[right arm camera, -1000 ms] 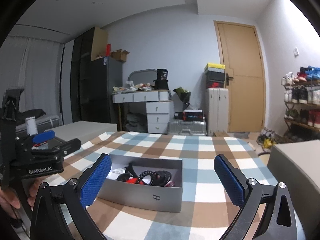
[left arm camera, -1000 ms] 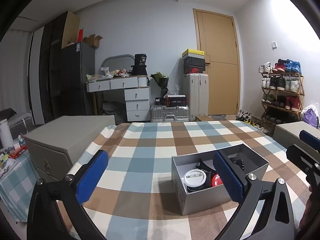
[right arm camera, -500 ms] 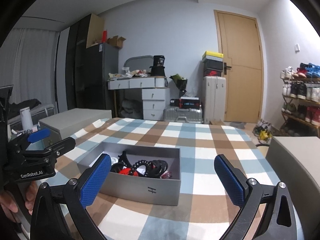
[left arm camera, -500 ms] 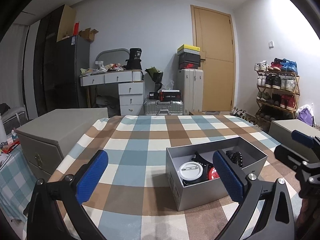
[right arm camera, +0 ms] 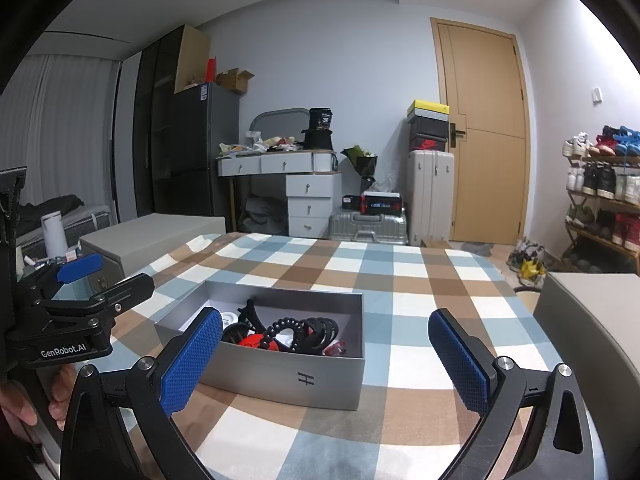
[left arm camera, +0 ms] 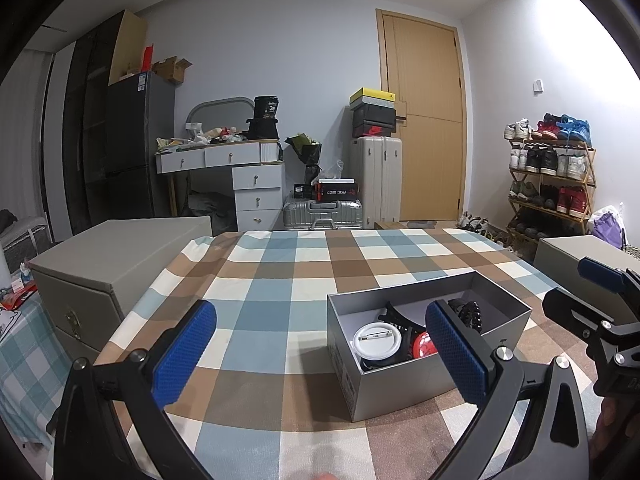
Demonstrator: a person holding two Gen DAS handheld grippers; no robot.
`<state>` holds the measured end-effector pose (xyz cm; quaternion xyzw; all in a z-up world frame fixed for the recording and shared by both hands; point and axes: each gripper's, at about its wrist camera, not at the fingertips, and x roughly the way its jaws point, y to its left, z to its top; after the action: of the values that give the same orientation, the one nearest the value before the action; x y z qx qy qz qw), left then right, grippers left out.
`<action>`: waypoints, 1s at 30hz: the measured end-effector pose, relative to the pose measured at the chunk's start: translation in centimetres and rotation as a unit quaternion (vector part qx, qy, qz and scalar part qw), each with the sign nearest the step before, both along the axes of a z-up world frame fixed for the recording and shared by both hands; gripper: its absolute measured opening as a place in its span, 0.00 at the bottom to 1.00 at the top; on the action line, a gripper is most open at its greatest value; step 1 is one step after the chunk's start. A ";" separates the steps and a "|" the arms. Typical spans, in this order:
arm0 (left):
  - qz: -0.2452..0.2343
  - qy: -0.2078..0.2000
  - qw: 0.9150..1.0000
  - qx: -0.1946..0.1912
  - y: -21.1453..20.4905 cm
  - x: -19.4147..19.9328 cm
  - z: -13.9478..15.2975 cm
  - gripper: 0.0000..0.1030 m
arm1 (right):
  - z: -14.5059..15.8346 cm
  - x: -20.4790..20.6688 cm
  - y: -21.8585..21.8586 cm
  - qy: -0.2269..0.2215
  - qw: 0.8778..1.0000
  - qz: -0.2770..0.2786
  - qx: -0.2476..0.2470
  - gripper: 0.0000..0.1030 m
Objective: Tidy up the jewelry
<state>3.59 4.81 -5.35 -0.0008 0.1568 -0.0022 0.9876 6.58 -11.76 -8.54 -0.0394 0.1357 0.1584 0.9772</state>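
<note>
Jewelry (right arm camera: 296,330) lies tangled in the box (right arm camera: 288,376), ahead of the right gripper (right arm camera: 325,360) toward its left pad, and ahead-right of the left gripper (left arm camera: 320,354). Both grippers are spread wide and hold nothing. A careless pinch could snag several looped pieces together, or a pad could nudge the light box across the desk (right arm camera: 416,280).

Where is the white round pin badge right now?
The white round badge lies pin side up in the grey box on the checked tablecloth, at the box's left end in the left wrist view, beside a red item.
</note>
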 end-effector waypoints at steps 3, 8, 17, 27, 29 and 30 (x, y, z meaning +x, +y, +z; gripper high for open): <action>0.000 -0.001 1.000 -0.002 0.1 0.0 0.1 0.99 | 0.0 0.0 0.0 0.000 1.000 0.000 0.000 1.00; 0.001 -0.002 1.000 -0.003 0.1 0.0 0.1 0.99 | 0.0 0.0 0.0 0.000 1.000 0.000 0.000 1.00; 0.000 -0.001 1.000 -0.002 0.1 0.0 0.1 0.99 | 0.0 0.0 0.0 0.000 1.000 0.000 0.000 1.00; -0.003 -0.001 1.000 -0.002 0.0 0.1 0.0 0.99 | 0.1 0.1 -0.1 0.000 1.000 0.000 0.000 1.00; -0.007 -0.001 1.000 -0.002 0.0 0.1 0.1 0.99 | 0.1 0.0 -0.2 0.000 1.000 0.000 0.000 1.00; -0.007 -0.001 1.000 -0.002 0.0 0.1 0.0 0.99 | 0.1 0.1 -0.1 0.000 1.000 0.000 0.000 1.00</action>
<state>3.72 4.76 -5.35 -0.0020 0.1559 -0.0092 0.9877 6.63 -11.86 -8.48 -0.0395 0.1354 0.1579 0.9773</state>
